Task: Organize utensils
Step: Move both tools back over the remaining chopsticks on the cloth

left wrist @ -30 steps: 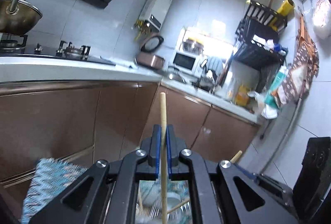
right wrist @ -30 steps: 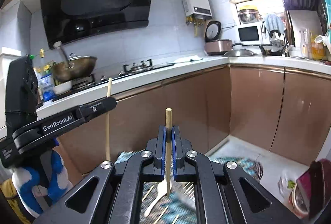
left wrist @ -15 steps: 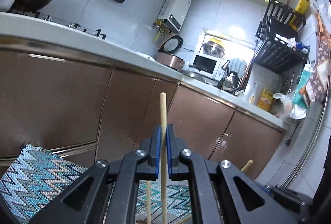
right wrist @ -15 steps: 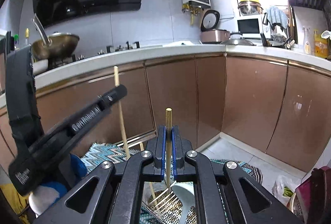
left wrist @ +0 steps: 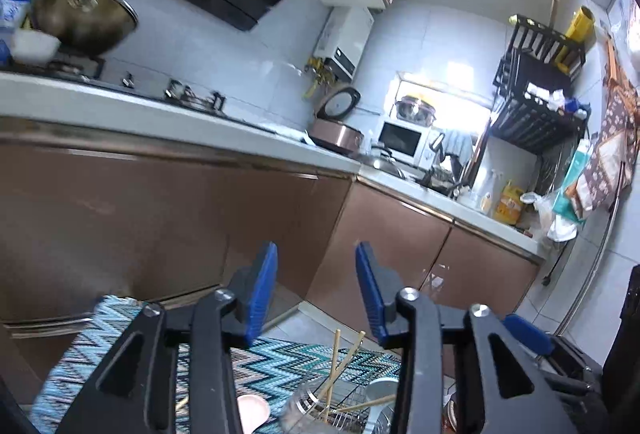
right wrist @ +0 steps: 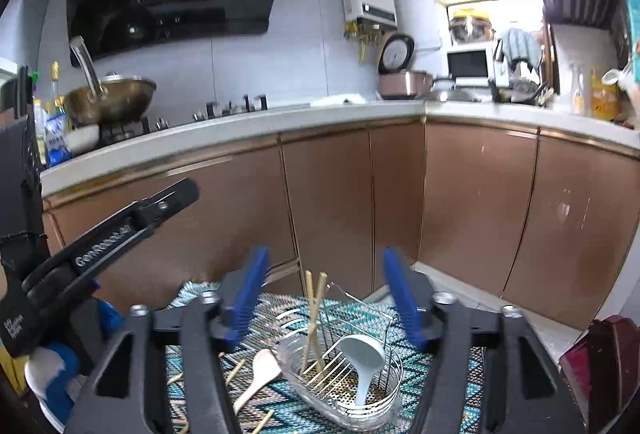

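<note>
A: With both tools (right wrist: 324,294) (left wrist: 316,290) gaping and holding nothing, where are the chopsticks (right wrist: 314,318)?

B: Two stand in the rack (right wrist: 340,374), beside the ladle (right wrist: 366,356).

A: Next?

B: Likely the spoon (right wrist: 260,370) and loose sticks (right wrist: 236,370) on the mat (right wrist: 280,318); reach down, close on one.

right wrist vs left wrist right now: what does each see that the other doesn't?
Only the right wrist view shows the wooden spatula lying on the mat beside the rack, the pale ladle in the rack, and the left hand-held gripper from the side.

Only the left wrist view shows a pink dish at its bottom edge and the patterned cloth hanging on the far right wall.

Both show the wire utensil rack with two chopsticks standing in it, the zigzag mat, and open, empty jaws.
</note>
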